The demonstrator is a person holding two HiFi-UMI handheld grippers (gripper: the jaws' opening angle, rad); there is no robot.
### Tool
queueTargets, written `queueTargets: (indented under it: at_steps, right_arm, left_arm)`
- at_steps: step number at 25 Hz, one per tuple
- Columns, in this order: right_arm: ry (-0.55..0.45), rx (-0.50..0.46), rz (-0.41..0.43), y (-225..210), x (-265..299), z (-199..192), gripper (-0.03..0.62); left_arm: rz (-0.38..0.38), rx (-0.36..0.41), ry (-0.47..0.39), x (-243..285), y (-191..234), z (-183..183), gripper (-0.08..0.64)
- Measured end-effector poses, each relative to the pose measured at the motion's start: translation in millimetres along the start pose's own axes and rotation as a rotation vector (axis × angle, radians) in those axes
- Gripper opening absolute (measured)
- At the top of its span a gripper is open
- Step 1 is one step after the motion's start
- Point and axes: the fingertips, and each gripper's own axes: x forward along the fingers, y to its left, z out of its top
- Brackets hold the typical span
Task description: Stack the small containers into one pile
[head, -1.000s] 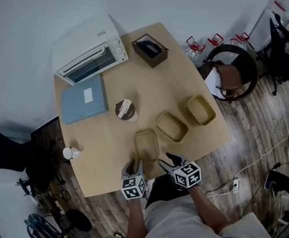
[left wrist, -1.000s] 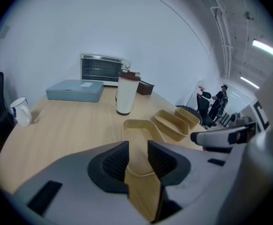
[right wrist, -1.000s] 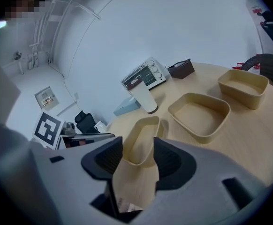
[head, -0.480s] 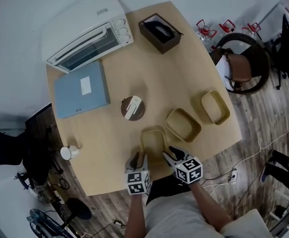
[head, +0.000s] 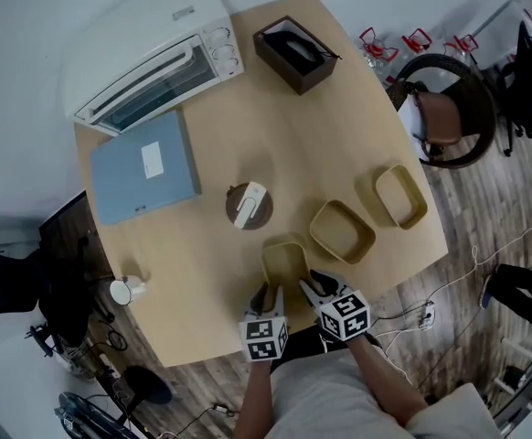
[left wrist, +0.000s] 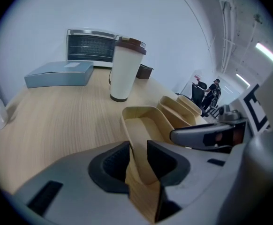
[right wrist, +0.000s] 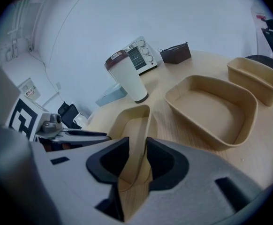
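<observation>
Containers of thin tan material, three in all, stand in a loose row on the wooden surface [head: 321, 135], all of them open side up and none yet nested. The nearest container [head: 284, 262] sits close to the surface's front edge, right in front of the person; the middle container [head: 341, 231] is just beside it and the far container [head: 399, 196] is a little further along. A lidded cup [head: 249, 205] stands apart from them, towards the centre.

Both tools are on the nearest container. The left gripper [head: 268, 298] straddles the near-left part of the rim wall, one pad inside and one outside, pinching it. The right gripper [head: 310, 286] has just been closing its jaws on the near-right part of the same wall, and the pads now meet it on both sides.

Judging by the thin wall and the empty inside, this piece is probably light and somewhat flexible, so a hard squeeze could bow the rim. The upright wall just under the lip seems the best place to hold, since the sloped, smooth sides offer little else to catch. With a hold at each near corner it should lift level, and the flared sides suggest it would drop easily into the middle container
</observation>
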Motion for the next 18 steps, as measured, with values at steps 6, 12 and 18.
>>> queueTargets:
  at_steps: [6, 12, 18]
  right_arm:
    - [0.002, -0.041, -0.012, 8, -1, 11, 0.114]
    - [0.027, -0.120, -0.024, 15, -1, 24, 0.114]
    - [0.061, -0.199, -0.007, 27, 0, 32, 0.114]
  left_arm:
    - [-0.022, -0.037, -0.012, -9, -3, 3, 0.110]
    - [-0.037, -0.075, -0.058, -17, -5, 17, 0.110]
    - [-0.007, -0.081, -0.100, -28, -3, 25, 0.109]
